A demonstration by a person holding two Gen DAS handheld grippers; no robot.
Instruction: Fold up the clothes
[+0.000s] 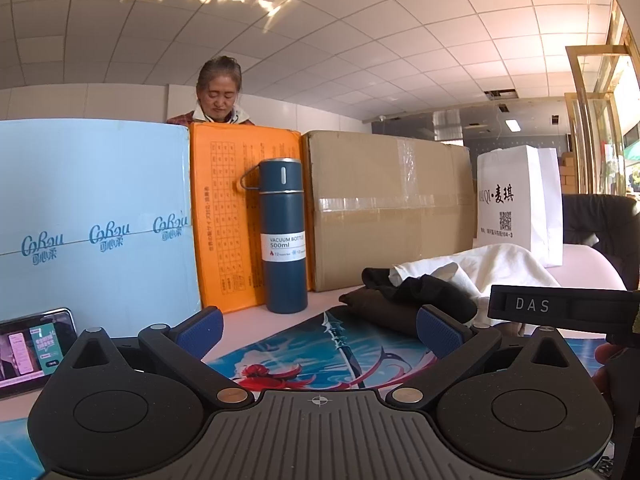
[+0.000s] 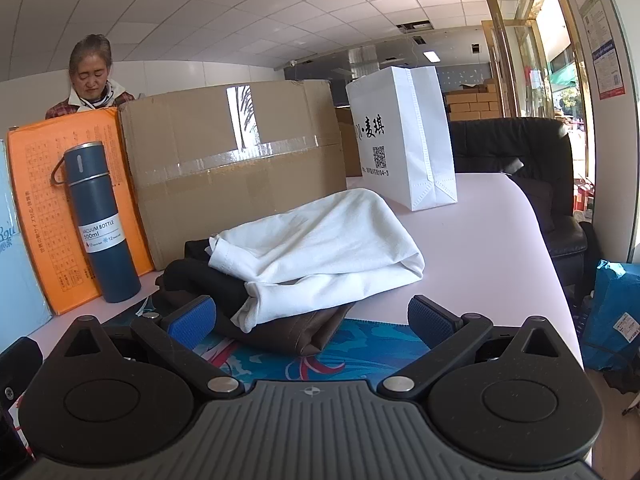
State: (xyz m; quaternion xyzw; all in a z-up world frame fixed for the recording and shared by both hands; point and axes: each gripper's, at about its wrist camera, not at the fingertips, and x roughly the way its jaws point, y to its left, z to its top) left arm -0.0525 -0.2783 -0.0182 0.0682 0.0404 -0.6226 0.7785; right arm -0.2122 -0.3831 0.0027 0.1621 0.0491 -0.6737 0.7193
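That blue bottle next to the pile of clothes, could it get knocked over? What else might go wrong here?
Possibly. The blue vacuum bottle stands upright, tall and narrow, close beside the clothes; a swinging sleeve or gripper could tip it. The white garment lies on top of the dark garments, so pulling one may drag the others off the colourful mat. Both the left gripper and right gripper are open, holding nothing yet.

vacuum bottle point(image 1: 285, 236) "VACUUM BOTTLE 500ml", claw point(image 1: 560, 307) "DAS"
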